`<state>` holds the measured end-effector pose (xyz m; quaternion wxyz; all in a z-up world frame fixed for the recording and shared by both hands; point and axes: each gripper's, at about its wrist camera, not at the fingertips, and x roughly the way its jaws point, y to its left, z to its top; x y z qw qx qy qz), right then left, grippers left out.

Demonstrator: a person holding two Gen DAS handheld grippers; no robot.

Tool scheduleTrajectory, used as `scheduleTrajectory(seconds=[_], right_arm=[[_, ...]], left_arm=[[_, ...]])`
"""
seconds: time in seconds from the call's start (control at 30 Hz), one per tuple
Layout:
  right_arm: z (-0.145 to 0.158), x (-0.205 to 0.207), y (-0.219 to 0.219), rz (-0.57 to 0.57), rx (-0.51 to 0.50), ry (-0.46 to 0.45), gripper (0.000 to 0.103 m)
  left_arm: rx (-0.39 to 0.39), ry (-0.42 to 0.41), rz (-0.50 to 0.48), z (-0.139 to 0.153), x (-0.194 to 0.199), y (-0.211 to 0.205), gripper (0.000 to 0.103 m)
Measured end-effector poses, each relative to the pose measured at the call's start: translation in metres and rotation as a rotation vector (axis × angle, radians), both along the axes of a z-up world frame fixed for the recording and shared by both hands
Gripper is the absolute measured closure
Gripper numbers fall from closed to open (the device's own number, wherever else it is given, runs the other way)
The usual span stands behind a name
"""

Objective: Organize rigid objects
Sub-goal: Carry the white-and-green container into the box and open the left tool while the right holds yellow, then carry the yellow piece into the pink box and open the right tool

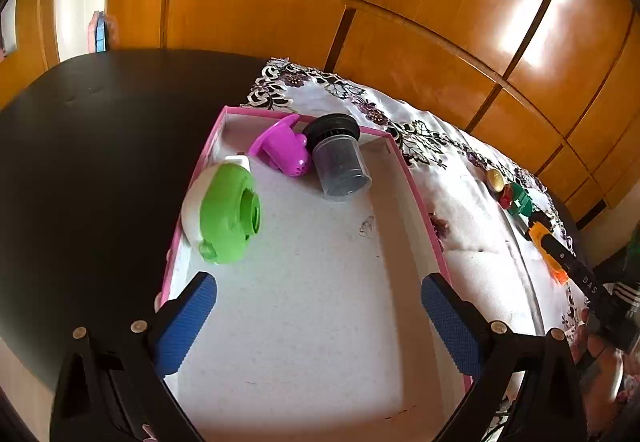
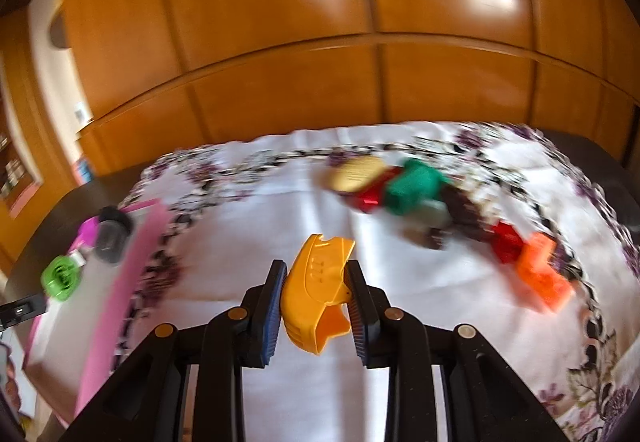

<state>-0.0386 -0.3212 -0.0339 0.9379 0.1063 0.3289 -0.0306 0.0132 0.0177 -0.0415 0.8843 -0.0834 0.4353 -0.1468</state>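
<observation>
Pink tray (image 1: 416,194) holds three items. Left tongs (image 1: 320,322) spread wide, empty, over tray. Right tongs (image 2: 316,290) pinching yellow piece (image 2: 316,282), right of tray; several pieces (image 2: 412,186) remain outside on the cloth.

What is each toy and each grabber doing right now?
left gripper: open, empty, over the box.
right gripper: shut on the yellow piece.
pink box: open-topped.
green reel: in the box, on its side.
purple toy: in the box.
dark jar: in the box, tipped over.
</observation>
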Motion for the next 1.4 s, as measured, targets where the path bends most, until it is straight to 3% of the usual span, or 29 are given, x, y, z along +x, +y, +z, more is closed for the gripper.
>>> scheduleTrajectory(seconds=[0.3, 0.57, 1.1, 1.4], right_arm=[[0.018, 0.031, 0.085, 0.203, 0.037, 0.000, 0.074], [0.020, 0.078, 0.156, 0.352, -0.036, 0.040, 0.074], [-0.008, 0.135, 0.183, 0.337, -0.155, 0.130, 0.074], [-0.001, 0.125, 0.168, 0.306, -0.078, 0.106, 0.071]], left_arm=[[0.041, -0.008, 0.009, -0.001, -0.005, 0.007, 0.000], [0.044, -0.019, 0.002, 0.002, -0.013, 0.012, 0.000], [0.013, -0.008, 0.081, 0.005, -0.013, 0.045, 0.000], [0.012, 0.000, 0.076, 0.003, -0.011, 0.039, 0.000]])
